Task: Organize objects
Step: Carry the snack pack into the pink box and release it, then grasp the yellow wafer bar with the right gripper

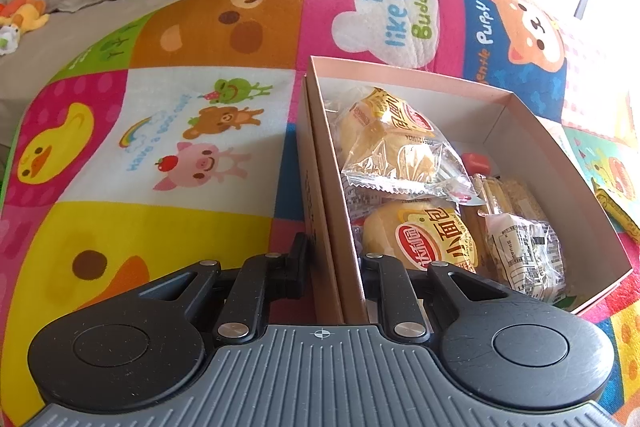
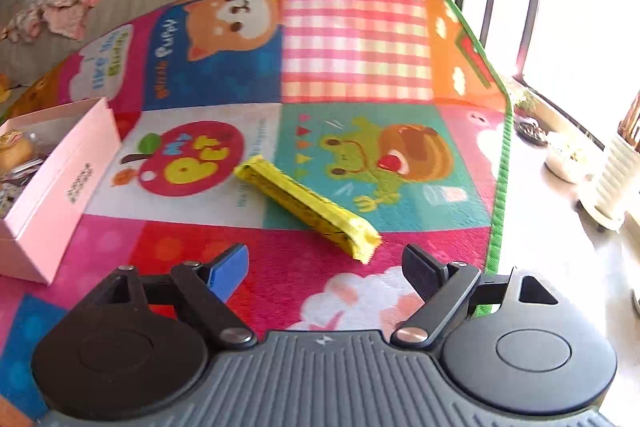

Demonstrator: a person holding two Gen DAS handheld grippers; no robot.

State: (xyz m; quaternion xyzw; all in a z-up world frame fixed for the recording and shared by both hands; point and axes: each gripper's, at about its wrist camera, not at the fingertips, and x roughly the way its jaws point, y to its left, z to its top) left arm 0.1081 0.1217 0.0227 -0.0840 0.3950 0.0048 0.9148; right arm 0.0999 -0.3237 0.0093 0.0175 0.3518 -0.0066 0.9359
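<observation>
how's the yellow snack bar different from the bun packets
The yellow snack bar is long, thin and opaque; the bun packets are round, plump and clear-wrapped. The bar lies loose on the mat; the buns sit inside the pink box. Both are sealed snacks.

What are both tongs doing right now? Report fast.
Left tongs: closed on the pink box wall.
Right tongs: open, empty, near the yellow snack bar.

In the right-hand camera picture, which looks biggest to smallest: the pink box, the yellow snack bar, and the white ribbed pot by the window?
1. pink box, though it is cut off at the picture's edge.
2. yellow snack bar.
3. white ribbed pot, which sits farther back, so it may only look smaller.
</observation>
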